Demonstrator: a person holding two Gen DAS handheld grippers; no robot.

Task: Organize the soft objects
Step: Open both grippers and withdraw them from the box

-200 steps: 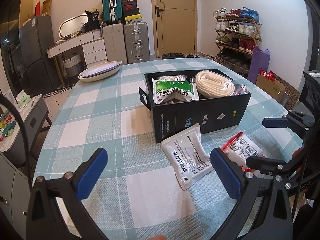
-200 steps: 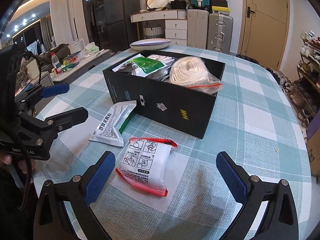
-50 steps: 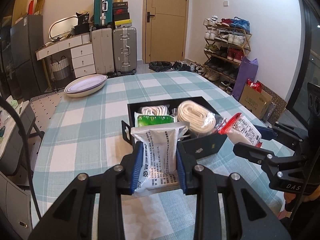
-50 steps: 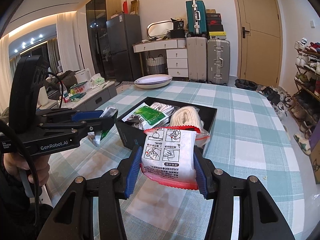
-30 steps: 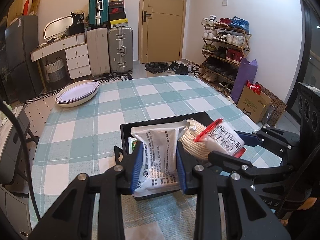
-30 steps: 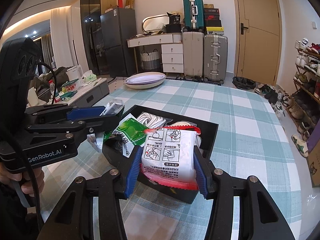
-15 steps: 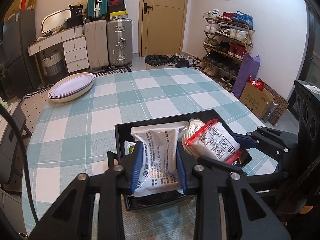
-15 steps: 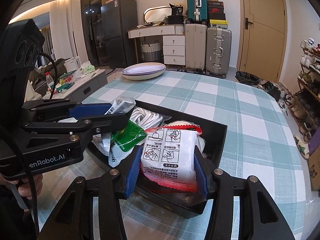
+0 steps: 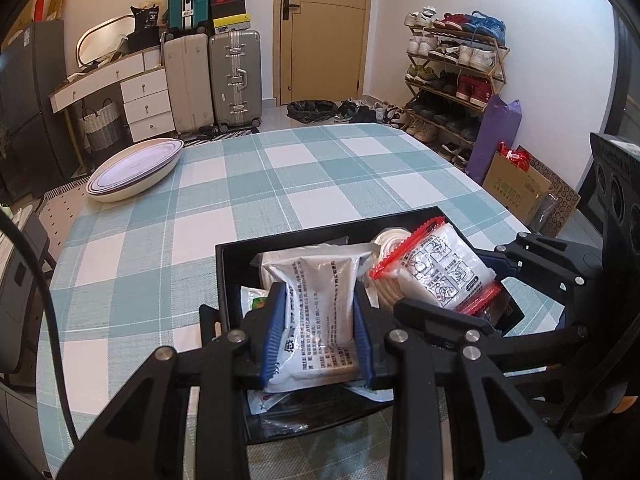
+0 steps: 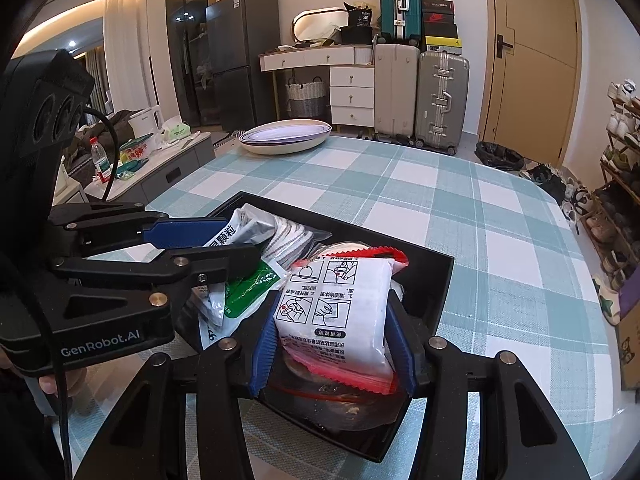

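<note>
a: what did the left gripper [image 9: 318,334] hold?
b: its blue pads were closed tight on a white sachet [image 9: 316,300], above the near left part of the black box [image 9: 226,276].
a: and the right gripper [image 10: 331,346]?
b: it clamped a red-edged white packet [image 10: 338,312] over the right part of the box, just above a white rope coil [image 9: 390,280]. a green packet [image 10: 250,290] lay inside, on the checked tablecloth [image 9: 256,184] table.

The black box [image 9: 224,276] is sitting on the checked table [image 9: 280,184], near its front edge, with a stack of shallow bowls [image 9: 132,170] lying well apart at the far left corner. Over the box, the white pouch [image 9: 320,304] is hanging to the left of the red-edged pouch [image 9: 440,272], both above a coiled rope [image 9: 390,280] and a green packet [image 10: 250,284] lying inside.
</note>
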